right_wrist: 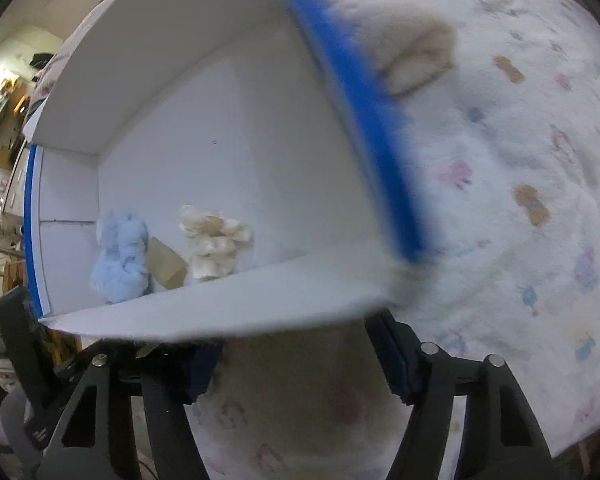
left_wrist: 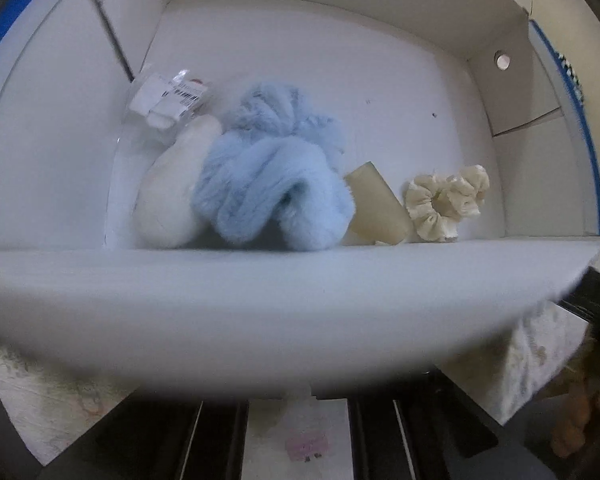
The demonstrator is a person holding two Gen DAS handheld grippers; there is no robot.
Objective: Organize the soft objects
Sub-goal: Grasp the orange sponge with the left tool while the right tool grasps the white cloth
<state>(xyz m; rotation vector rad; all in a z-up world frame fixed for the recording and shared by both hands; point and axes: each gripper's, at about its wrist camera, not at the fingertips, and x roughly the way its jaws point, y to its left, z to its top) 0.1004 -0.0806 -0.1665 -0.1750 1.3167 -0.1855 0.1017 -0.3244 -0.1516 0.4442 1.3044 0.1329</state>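
A white fleece blanket printed with small pastel figures (right_wrist: pixel 520 160) – pink, blue and orange-brown – fills the right wrist view and runs under the white cardboard box (right_wrist: pixel 220 140). It also shows past the box's near corners in the left wrist view.

Inside the box, a clear plastic packet with a white barcode label (left_wrist: pixel 168 100) leans in the far left corner. A tan wedge-shaped piece (left_wrist: pixel 376 208) lies against the near wall, about midway along it. What it is made of cannot be told.

Past the blanket's left edge in the right wrist view there is blurred room clutter (right_wrist: pixel 0 92) – shelves and dark shapes, too small to name.
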